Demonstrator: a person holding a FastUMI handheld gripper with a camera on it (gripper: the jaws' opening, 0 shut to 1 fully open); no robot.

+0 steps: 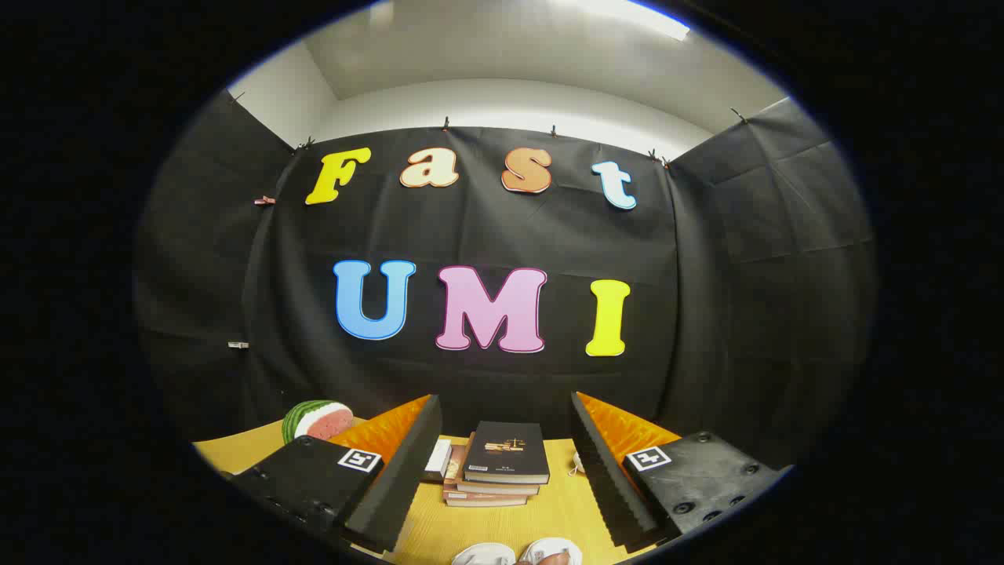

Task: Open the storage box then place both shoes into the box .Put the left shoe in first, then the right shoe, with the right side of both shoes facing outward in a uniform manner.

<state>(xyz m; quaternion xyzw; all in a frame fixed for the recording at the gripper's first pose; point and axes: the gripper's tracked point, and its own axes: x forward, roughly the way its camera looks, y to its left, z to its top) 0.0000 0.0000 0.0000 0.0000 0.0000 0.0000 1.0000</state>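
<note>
Yellow wood-grain surface point(502, 522) stretches out under my hand-held gripper point(502, 471), whose two fingers are spread wide with nothing between their pads. At the very near end, low between the fingers and closer to me than their tips, I see the tops of two pale shoes point(518, 554) side by side; they are cut off at the bottom, so I cannot tell which is left and which is right, nor how they point.

Just ahead, between the fingers and a little to the left of the midline, lies a stack of books point(496, 471) with a dark cover on top. A small white box point(437, 460) sits right beside the stack's left side, partly hidden behind my left finger. A small white item point(578, 464) peeks out by the right finger; I cannot make out what it is.

Far to the left, beyond the left finger, a watermelon slice point(317, 420) rests near the surface's far edge. Bare surface lies between the shoes and the books. Behind everything hangs the black cloth wall point(706, 314).
</note>
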